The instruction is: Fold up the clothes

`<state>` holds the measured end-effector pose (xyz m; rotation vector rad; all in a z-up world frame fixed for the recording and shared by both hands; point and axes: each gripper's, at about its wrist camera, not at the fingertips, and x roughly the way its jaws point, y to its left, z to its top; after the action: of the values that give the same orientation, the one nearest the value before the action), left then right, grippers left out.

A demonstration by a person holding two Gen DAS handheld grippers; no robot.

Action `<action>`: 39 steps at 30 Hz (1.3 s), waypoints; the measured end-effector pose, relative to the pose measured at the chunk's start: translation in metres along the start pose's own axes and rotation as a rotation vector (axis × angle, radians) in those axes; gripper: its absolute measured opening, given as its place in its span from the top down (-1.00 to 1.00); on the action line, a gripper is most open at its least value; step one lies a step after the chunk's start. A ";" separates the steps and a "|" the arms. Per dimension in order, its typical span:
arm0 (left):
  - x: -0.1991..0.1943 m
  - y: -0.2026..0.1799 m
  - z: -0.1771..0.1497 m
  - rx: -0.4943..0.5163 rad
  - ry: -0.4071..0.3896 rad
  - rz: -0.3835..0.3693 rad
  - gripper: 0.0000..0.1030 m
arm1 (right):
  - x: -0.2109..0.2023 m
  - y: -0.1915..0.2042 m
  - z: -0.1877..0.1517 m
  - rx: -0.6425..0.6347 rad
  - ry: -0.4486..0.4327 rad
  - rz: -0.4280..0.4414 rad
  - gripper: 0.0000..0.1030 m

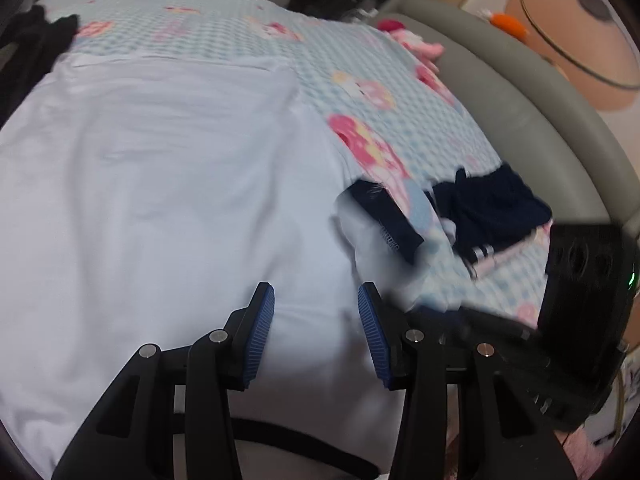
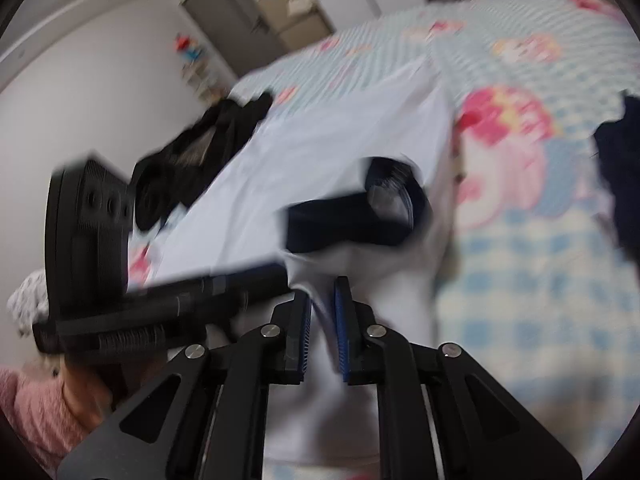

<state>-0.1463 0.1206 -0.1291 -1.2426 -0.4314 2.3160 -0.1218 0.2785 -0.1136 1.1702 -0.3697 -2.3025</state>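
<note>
Presently, notes:
Shirt (image 1: 160,184): white, spread flat on the bed (image 1: 404,136), filling 9 to 12 o'clock in the left view; navy-cuffed sleeve (image 1: 384,216) at 3 o'clock.
Left gripper (image 1: 316,320): released, pads apart over the hem, nothing between them.
Right gripper (image 2: 322,320): nearly clenched, white cloth between the pads near the sleeve (image 2: 352,216); grasp looks real, blur hinders.
Handling: judged light, limp, slippery; sags unless pinched at two points. Best holds: hem corner and shoulder seam.
Other clothes: dark heap (image 1: 36,48) at 10 o'clock, navy garment (image 1: 488,208) at 3.
Writing: none readable.
</note>
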 end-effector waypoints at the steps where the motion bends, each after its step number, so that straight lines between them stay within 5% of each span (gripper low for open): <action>1: -0.003 0.004 0.001 -0.014 -0.007 -0.003 0.09 | 0.004 0.001 -0.003 0.002 0.041 0.000 0.67; 4: -0.008 0.012 0.002 -0.047 -0.018 -0.027 0.01 | 0.001 -0.005 -0.006 0.063 0.061 0.018 0.46; 8: -0.001 0.006 0.000 -0.038 0.023 -0.136 -0.12 | -0.035 -0.022 -0.009 0.157 -0.055 0.022 0.20; 10: 0.001 0.001 -0.002 -0.038 0.024 -0.194 -0.22 | -0.038 -0.034 -0.012 0.190 -0.041 -0.073 0.18; 13: 0.011 -0.005 -0.002 -0.051 0.036 -0.178 -0.28 | -0.029 -0.042 -0.016 0.207 0.008 -0.152 0.16; 16: 0.021 -0.012 -0.001 -0.002 0.041 -0.087 -0.07 | -0.021 -0.036 -0.016 0.172 0.035 -0.149 0.13; 18: 0.027 -0.018 -0.002 0.076 0.054 0.073 0.72 | -0.011 -0.030 -0.018 0.134 0.065 -0.190 0.09; 20: 0.029 -0.017 -0.002 0.088 0.068 0.160 0.84 | -0.003 -0.026 -0.020 0.099 0.094 -0.265 0.10; 25: 0.010 -0.022 -0.001 0.180 0.058 0.294 0.83 | -0.019 -0.024 -0.022 0.101 0.037 -0.326 0.06; 29: -0.014 -0.026 0.005 0.165 -0.055 0.167 0.30 | -0.027 -0.016 -0.018 0.102 0.008 -0.276 -0.13; 31: -0.016 -0.034 0.007 0.178 -0.093 0.139 0.27 | -0.020 -0.008 -0.018 0.093 0.066 -0.267 -0.15; 36: 0.012 -0.055 0.007 0.260 -0.032 0.143 0.25 | -0.008 0.000 -0.026 0.020 0.127 -0.371 -0.16; 39: 0.045 -0.047 -0.001 0.291 0.109 0.315 0.23 | -0.014 -0.008 -0.027 0.064 0.117 -0.396 -0.16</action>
<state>-0.1544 0.1845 -0.1382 -1.3570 0.1471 2.4380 -0.0959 0.2929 -0.1239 1.5156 -0.1800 -2.5513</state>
